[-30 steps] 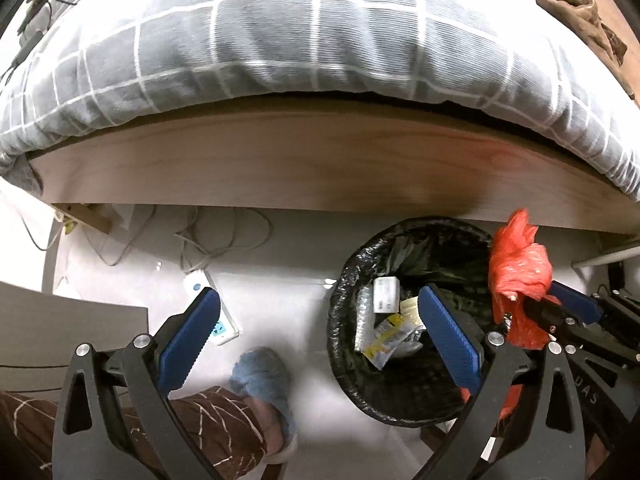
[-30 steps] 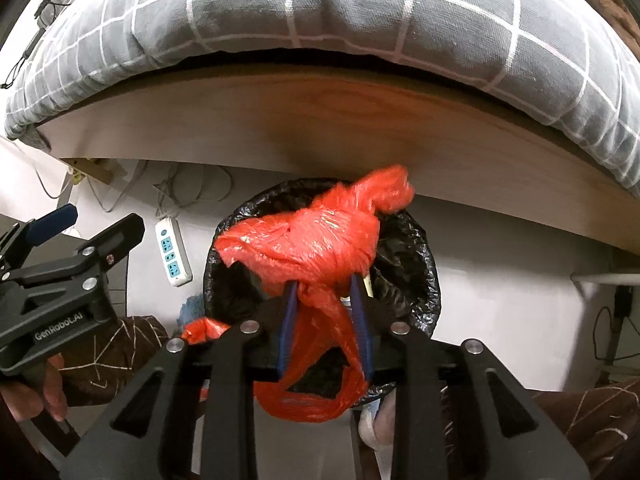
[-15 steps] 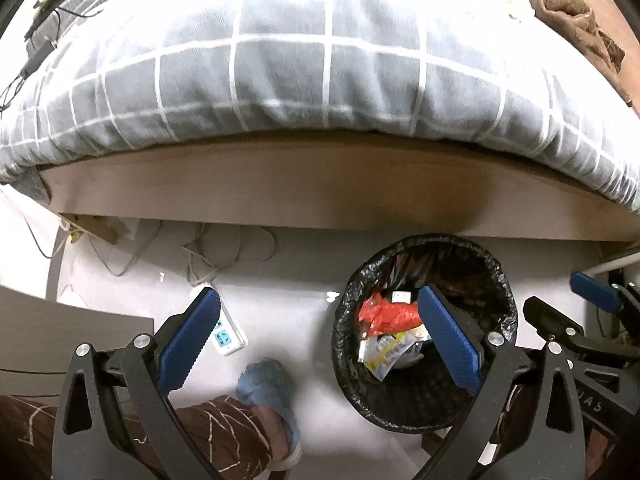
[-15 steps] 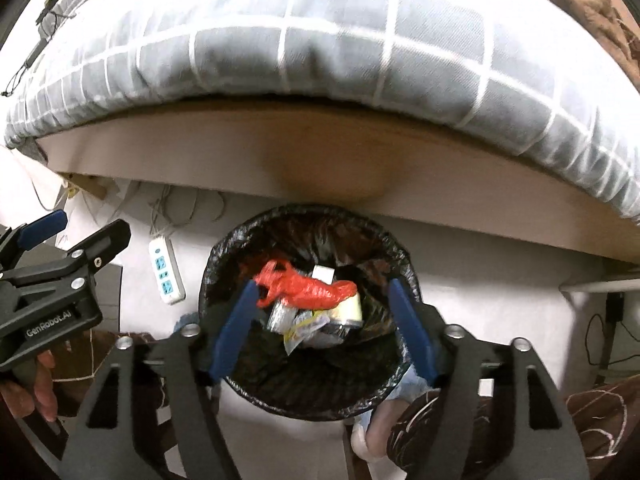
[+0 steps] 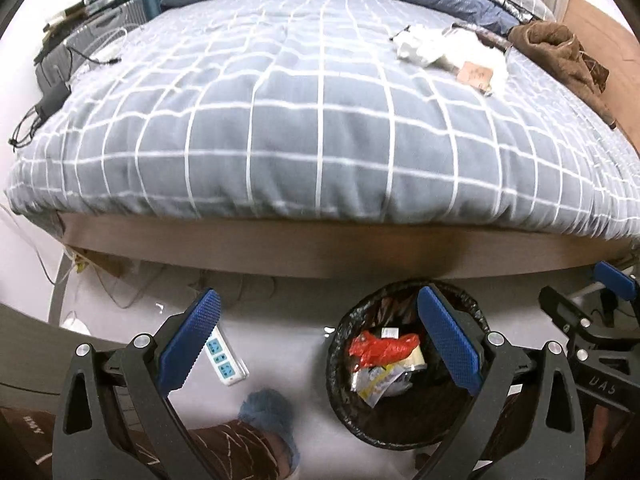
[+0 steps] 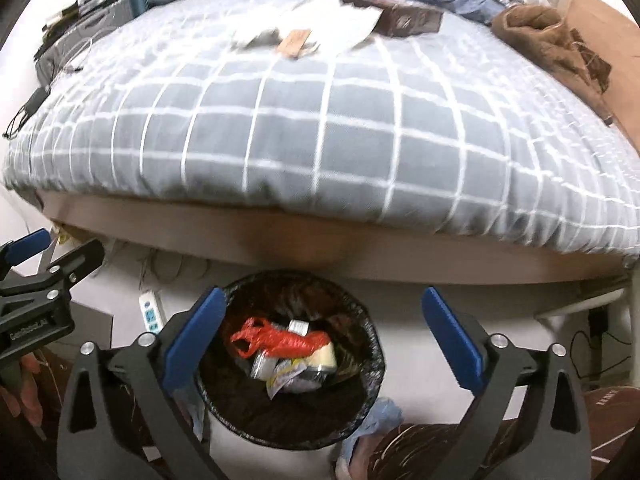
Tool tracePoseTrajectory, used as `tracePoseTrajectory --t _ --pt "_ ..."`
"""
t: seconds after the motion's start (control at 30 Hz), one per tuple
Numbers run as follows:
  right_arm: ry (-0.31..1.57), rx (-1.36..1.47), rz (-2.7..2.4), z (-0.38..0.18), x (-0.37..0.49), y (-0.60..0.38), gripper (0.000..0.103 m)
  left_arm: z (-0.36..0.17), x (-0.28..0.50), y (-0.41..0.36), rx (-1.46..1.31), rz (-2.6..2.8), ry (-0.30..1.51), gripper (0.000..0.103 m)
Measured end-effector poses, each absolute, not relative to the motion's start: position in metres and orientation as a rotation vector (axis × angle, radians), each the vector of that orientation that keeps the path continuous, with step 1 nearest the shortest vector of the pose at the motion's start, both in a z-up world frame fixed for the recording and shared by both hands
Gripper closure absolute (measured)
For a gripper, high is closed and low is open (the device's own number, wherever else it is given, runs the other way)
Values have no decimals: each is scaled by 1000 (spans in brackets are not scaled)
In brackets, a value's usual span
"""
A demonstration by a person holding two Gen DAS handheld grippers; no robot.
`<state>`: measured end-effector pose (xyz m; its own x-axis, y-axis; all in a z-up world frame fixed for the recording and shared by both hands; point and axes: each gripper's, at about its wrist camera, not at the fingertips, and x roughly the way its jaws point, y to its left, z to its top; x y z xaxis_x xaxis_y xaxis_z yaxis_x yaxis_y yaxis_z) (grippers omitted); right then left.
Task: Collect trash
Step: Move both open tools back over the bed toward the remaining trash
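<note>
A round bin with a black liner (image 5: 340, 364) (image 6: 372, 364) stands on the floor by the bed. A red plastic bag (image 5: 380, 347) (image 6: 280, 340) lies inside it on top of wrappers. My left gripper (image 5: 320, 344) is open and empty above the floor, left of the bin. My right gripper (image 6: 324, 338) is open and empty above the bin. White paper scraps and a brown card (image 5: 474, 74) (image 6: 296, 42) lie on the grey checked duvet (image 5: 320, 120) (image 6: 320, 128) at the far side.
A white power strip (image 5: 224, 360) (image 6: 150, 314) and cables lie on the floor under the wooden bed frame (image 5: 320, 252). A brown garment (image 5: 560, 48) lies at the bed's right. My feet in blue slippers (image 5: 268, 412) stand beside the bin.
My right gripper opened and dropped the red bag into the bin. Both grippers then rose and tilted up, so the top of the bed has come into view.
</note>
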<state>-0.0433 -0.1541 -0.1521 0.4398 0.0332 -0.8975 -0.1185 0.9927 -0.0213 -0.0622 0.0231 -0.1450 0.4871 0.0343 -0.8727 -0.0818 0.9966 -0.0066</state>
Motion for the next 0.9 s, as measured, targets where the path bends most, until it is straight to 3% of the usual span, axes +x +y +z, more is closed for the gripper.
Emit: tracePoseTrajectory --t 0.9 --pt "840 -30 6 -71 12 -207 8 -93 4 -15 -31 12 929 6"
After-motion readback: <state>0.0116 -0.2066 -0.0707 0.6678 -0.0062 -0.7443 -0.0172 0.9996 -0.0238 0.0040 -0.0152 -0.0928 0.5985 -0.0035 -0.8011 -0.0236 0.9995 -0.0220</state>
